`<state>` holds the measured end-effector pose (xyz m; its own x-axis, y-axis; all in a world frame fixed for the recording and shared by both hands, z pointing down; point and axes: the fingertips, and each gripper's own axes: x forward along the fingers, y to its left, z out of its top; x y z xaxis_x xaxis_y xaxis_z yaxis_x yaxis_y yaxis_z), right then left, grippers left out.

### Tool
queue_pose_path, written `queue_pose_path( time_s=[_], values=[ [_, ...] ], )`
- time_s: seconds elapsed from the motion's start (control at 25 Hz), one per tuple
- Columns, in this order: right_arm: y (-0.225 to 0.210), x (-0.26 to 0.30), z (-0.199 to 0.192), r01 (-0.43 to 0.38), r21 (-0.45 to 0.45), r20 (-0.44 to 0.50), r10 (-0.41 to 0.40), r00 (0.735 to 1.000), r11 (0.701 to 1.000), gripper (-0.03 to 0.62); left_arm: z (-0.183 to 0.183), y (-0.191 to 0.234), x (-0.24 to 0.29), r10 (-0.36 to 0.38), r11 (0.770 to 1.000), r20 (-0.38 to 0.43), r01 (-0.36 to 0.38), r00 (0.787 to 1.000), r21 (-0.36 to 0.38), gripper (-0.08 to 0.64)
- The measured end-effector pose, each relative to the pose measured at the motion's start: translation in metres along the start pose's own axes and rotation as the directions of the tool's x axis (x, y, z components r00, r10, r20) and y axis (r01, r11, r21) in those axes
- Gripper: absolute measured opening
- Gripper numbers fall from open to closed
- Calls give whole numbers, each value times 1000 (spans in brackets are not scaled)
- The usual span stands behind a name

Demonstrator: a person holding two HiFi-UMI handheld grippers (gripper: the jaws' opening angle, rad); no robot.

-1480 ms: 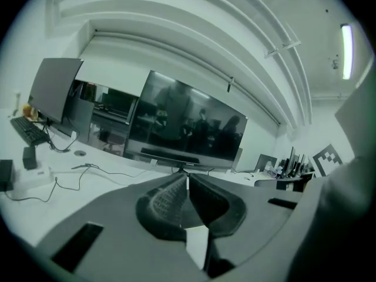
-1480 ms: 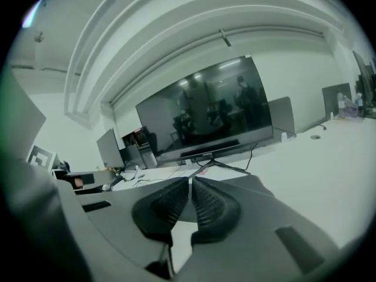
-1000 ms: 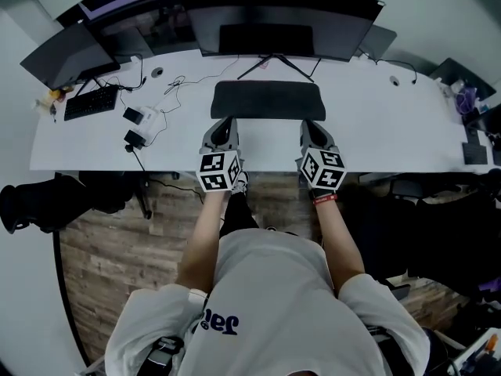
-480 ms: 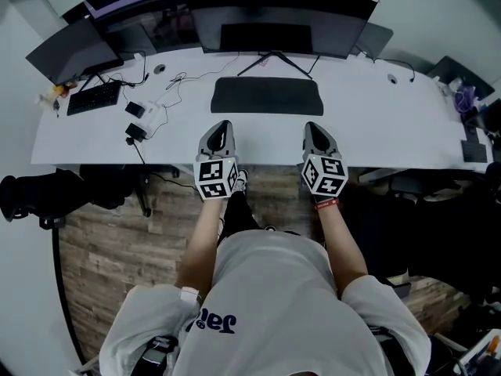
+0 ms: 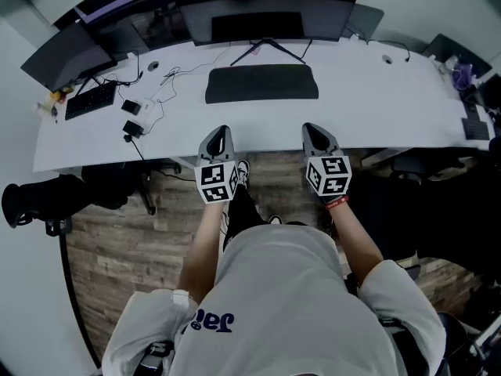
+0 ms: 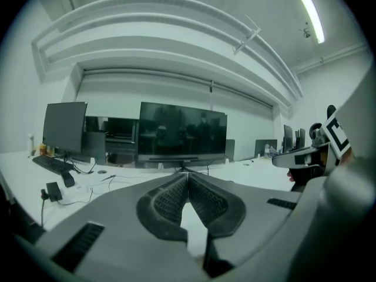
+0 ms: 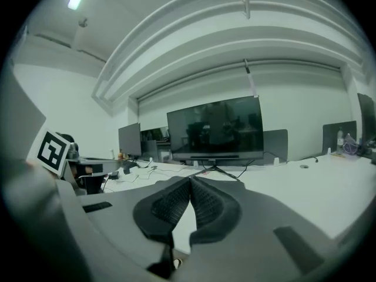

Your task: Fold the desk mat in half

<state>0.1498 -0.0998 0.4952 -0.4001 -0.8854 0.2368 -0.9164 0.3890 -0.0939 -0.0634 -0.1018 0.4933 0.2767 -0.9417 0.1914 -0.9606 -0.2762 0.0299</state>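
Head view | desk mat (image 5: 262, 83): 1 | left gripper (image 5: 221, 130) closed, empty | right gripper (image 5: 311, 128) closed, empty

An office. A long white tabletop (image 5: 376, 108) carries a wide monitor (image 5: 266, 14), a second monitor (image 5: 66, 57), a keyboard (image 5: 91, 101) and chargers (image 5: 130, 106). Below is a wood-look floor (image 5: 117, 249). A strip light (image 6: 311, 16) hangs overhead, and more screens (image 6: 292, 138) stand on desks beyond.
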Motion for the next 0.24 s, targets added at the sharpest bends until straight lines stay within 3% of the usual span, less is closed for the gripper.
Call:
queue_pose_path(
  time_s=[0.12,0.24],
  values=[
    [4,-11,-28,-70,7,-92,70,993,998,15,-54,-9,-8,-30,1000,-129,29,991,-5,21],
    [9,-12,-74,-178,114,-265,203,943,977,15,-120,-5,-17,-61,996,-280,77,958,49,21]
  ],
)
